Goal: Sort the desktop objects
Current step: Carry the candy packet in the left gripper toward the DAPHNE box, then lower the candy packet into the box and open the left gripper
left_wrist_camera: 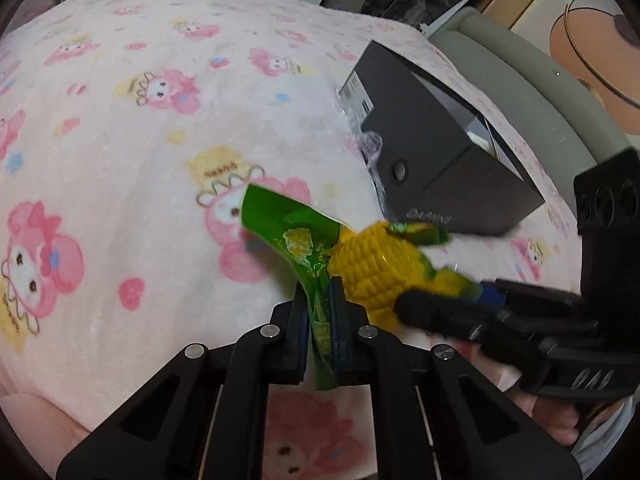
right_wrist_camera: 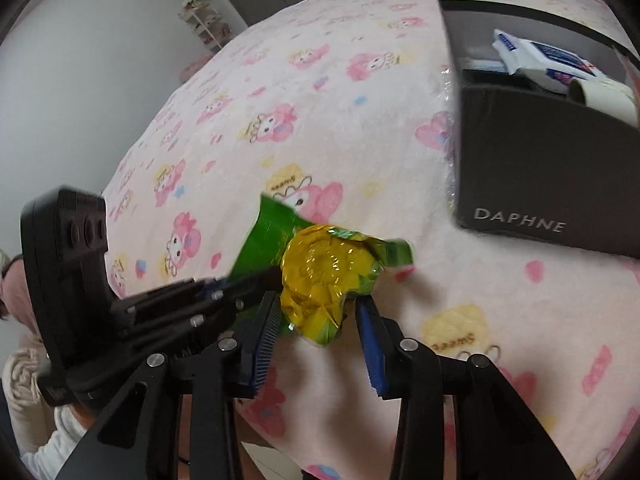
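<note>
A packaged corn cob [left_wrist_camera: 372,276] in a green and yellow wrapper hangs above the pink blanket. My left gripper [left_wrist_camera: 320,312] is shut on the wrapper's green end. In the right wrist view the corn cob [right_wrist_camera: 324,276] sits between the blue pads of my right gripper [right_wrist_camera: 320,320], whose jaws are apart around its end; whether they touch it I cannot tell. The right gripper also shows in the left wrist view [left_wrist_camera: 440,300], reaching the corn from the right. The left gripper shows in the right wrist view [right_wrist_camera: 224,292], at left.
A black DAPHNE box [right_wrist_camera: 532,184] stands open to the right, holding a white and blue pack [right_wrist_camera: 544,60] and a beige roll [right_wrist_camera: 604,96]. The same box [left_wrist_camera: 436,160] shows in the left wrist view. The pink cartoon blanket [left_wrist_camera: 160,160] covers the surface.
</note>
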`<state>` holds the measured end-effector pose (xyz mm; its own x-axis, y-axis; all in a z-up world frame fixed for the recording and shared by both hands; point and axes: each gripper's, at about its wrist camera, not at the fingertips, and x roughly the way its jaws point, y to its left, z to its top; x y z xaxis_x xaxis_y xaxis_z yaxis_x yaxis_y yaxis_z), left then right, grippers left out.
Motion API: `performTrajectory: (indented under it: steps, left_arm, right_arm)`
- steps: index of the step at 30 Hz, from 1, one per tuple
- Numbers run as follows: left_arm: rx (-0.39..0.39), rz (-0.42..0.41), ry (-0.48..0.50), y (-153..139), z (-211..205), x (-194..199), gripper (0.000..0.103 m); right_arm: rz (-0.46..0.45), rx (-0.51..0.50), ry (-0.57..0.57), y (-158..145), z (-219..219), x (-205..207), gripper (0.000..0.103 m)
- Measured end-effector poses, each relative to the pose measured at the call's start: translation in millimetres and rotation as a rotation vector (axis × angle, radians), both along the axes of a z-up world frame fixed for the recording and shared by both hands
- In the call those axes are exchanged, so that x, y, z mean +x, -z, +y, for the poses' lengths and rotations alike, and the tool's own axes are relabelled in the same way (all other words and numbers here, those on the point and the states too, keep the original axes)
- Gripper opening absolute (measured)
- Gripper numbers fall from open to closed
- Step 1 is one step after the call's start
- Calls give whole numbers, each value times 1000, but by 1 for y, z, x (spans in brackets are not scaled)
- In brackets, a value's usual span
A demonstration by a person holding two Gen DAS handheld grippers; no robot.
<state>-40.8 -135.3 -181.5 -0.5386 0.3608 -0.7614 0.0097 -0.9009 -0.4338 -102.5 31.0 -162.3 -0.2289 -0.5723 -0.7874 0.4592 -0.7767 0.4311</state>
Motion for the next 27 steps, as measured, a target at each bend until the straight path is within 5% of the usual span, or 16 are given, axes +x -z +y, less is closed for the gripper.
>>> performTrajectory:
  steps: [7,19,23,27]
  left_arm:
    - [-35,100,35,-22,24,13,5]
    - [-35,2,-3,-3,33,0,8]
    - [-50,-43,-17,8,34,-5,8]
    - [-77,34,5,-10,47,1,6]
  right_arm:
    - [15,-51,-17,-11,29,13,35]
    - [-79,-110,61,9,74,5,35]
    - [-95,-115,54,16,69,0,43]
    - [-117,-101,22,23,54,-5,39]
